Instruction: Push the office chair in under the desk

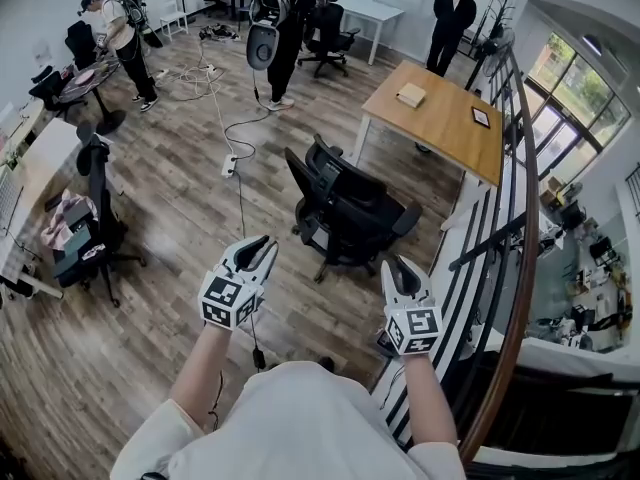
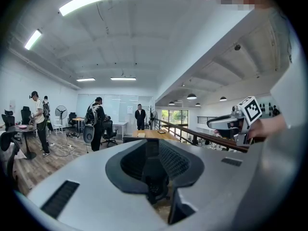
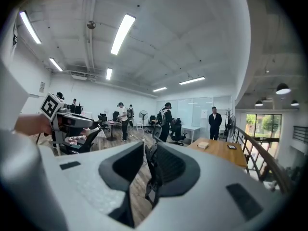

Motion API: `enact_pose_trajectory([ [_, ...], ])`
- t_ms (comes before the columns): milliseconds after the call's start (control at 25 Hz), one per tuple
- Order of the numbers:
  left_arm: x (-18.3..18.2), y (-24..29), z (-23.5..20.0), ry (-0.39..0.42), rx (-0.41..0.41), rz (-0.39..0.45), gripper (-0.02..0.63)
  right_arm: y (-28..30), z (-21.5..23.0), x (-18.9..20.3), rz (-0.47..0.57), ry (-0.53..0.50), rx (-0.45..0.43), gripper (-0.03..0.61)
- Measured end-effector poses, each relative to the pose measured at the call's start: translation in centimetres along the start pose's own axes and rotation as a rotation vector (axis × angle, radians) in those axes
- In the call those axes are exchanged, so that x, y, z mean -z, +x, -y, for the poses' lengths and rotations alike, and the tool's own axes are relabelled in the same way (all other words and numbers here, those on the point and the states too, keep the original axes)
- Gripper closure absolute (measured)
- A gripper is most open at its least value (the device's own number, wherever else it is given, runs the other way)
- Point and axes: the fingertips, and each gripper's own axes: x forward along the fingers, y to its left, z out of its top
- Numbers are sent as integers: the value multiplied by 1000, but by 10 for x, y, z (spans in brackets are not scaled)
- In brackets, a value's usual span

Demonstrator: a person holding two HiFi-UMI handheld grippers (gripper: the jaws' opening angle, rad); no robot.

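Black mesh office chair on castors (image 1: 345, 213) stands on brown plank floor (image 1: 170, 268), off near end of light wooden desk with white legs (image 1: 445, 128), not under it. Left gripper (image 1: 262, 245), grey with marker cube: jaws parted, nothing between, short of chair. Right gripper (image 1: 400, 265): jaws likewise apart, empty, clear of chair. Both aimed at chair, seen through each gap. Dark-topped railing (image 1: 512, 218) runs along right, beside desk
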Motion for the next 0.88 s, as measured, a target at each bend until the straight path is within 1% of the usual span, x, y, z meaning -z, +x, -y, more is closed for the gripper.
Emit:
enact_pose_trajectory([
  [80,2,0,-3,-5,5,-4,520,1,-2,2,-9,2,1,490],
  [240,5,-2,-8,-19,16,-10,495,3,-8,5,-26,11,1,463],
  [640,20,-12,-23,-29,50,-37,492,8,-31,13,-44,11,27,463],
  [880,24,-14,-32,-35,72,-53,492,11,-39,18,-73,10,44,463],
])
